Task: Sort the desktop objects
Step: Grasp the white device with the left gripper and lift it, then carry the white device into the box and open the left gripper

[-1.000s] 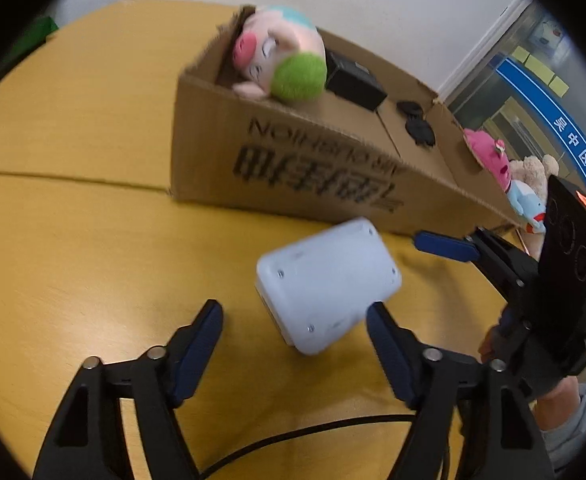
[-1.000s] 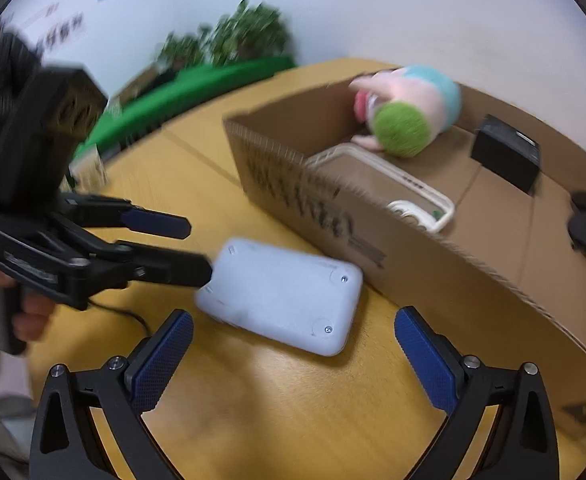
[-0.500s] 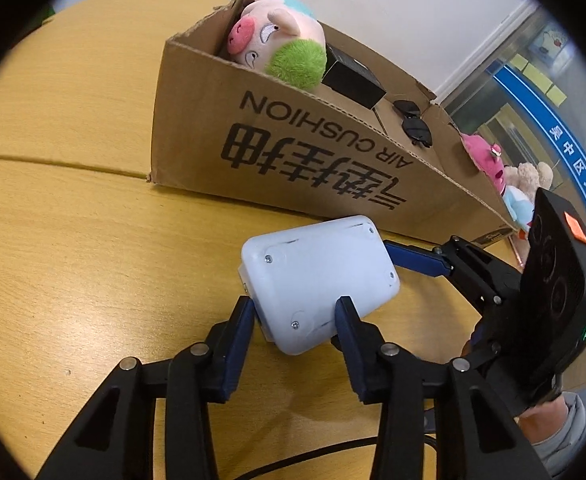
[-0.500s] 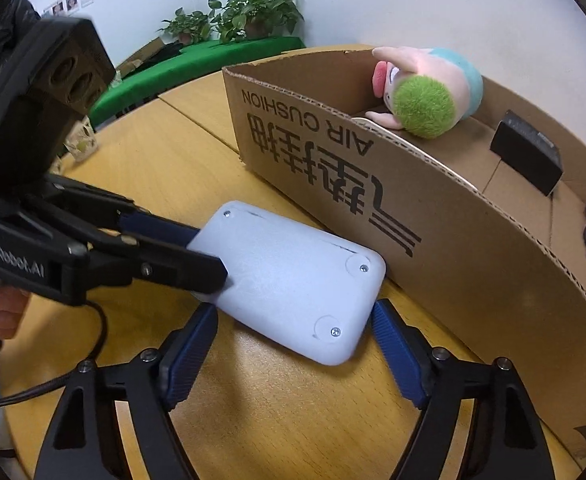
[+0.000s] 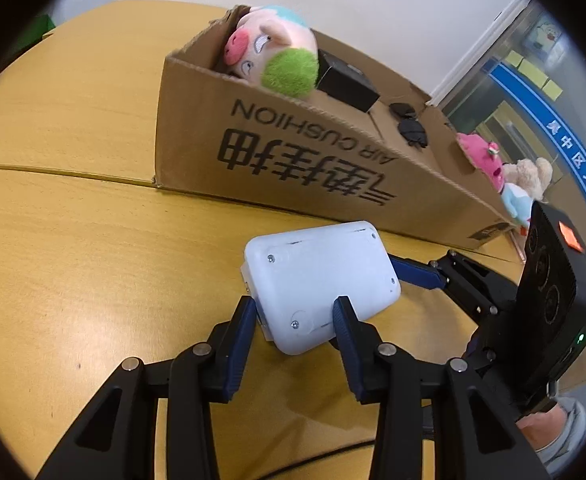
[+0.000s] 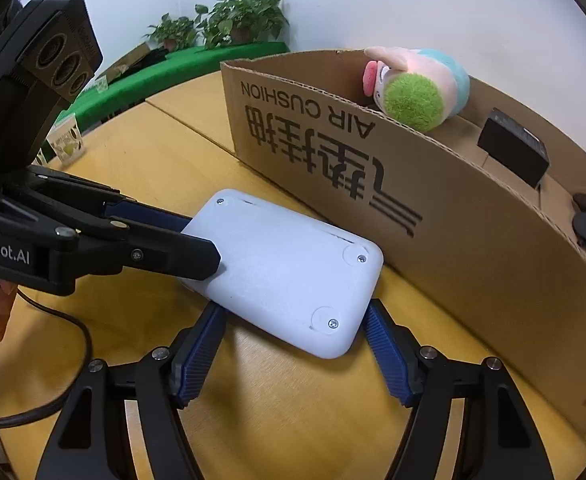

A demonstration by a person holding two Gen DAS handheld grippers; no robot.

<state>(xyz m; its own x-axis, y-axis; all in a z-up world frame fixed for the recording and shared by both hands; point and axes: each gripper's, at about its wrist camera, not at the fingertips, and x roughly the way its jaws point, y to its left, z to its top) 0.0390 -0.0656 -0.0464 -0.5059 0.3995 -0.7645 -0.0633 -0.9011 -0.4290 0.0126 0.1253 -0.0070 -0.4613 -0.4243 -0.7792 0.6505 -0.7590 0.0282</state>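
1. Blue ribbed pads line the black plastic fingers of the left gripper (image 5: 295,318), which are clamped on one short end of a white rounded-rectangle plastic case (image 5: 320,280); the case has a matte face with small screws in its corners.
2. Seen from the right wrist, the right gripper (image 6: 293,340) straddles the case's (image 6: 281,272) near corner; its right pad sits against the edge, but whether both pads press is something I cannot tell.
3. The case is held just above the smooth yellow wooden table (image 5: 73,260), tilted, screw side up, close in front of the box.
4. Its long axis runs roughly along the box's front wall, from the left gripper's (image 6: 197,248) fingers toward the right gripper (image 5: 417,274).
5. Behind it stands a long brown corrugated cardboard box (image 5: 293,160), open at the top, printed upside down with "AIR CUSHION" and black characters.
6. Inside at one end rests a soft pink pig plush with a fuzzy green ball (image 5: 273,60); beside it a black rectangular block (image 5: 347,84), then dark sunglasses (image 5: 411,128) on the box floor.
7. Past the box's far end sit a pink plush and a beige teddy bear (image 5: 509,172).
8. Leafy potted plants (image 6: 233,20) stand on a green ledge by the white wall.
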